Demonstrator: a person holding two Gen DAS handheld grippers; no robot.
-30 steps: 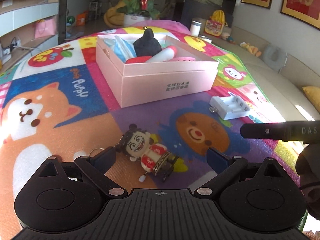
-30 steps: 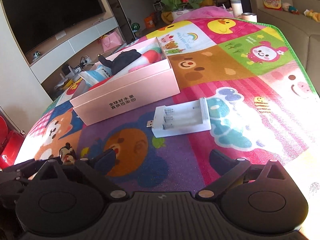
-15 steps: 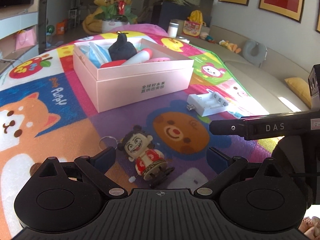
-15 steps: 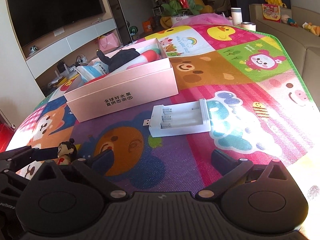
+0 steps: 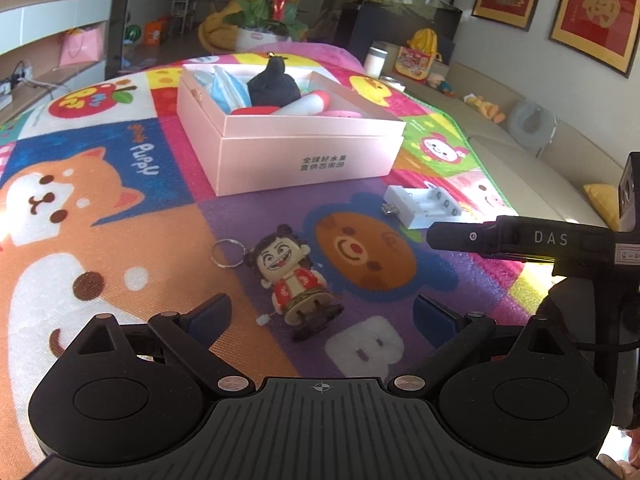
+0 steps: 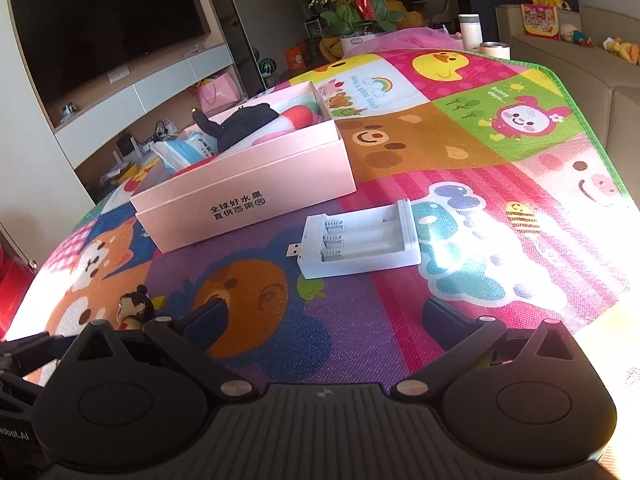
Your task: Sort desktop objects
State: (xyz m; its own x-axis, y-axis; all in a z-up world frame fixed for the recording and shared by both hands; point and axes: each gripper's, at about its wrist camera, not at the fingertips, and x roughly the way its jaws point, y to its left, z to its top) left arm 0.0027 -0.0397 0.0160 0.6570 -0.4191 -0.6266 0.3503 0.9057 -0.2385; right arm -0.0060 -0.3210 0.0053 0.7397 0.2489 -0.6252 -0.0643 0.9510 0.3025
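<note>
A cartoon figure keychain [image 5: 296,280] lies on the colourful mat just ahead of my left gripper [image 5: 322,314], which is open with the figure's feet between its fingers. A white battery charger [image 6: 360,238] with a USB plug lies ahead of my right gripper [image 6: 326,318], also open and empty. The charger [image 5: 422,206] shows at the right in the left wrist view, behind a finger of the right gripper [image 5: 500,236]. An open pink box [image 5: 296,136] holds a dark plush toy [image 5: 272,86], a blue packet and red and white items. The box [image 6: 244,184] sits beyond the charger to the left.
The play mat [image 6: 500,152] covers the table, its green edge running along the right. A sofa [image 5: 520,160] stands beyond that edge. A flower pot [image 5: 272,8] and a white cup [image 5: 378,58] stand at the far end. The keychain [image 6: 134,308] peeks out at lower left.
My left gripper has drawn back and risen, so the keychain figure now lies further ahead of the fingers. The right gripper has moved slightly nearer the charger. Both stay open.
</note>
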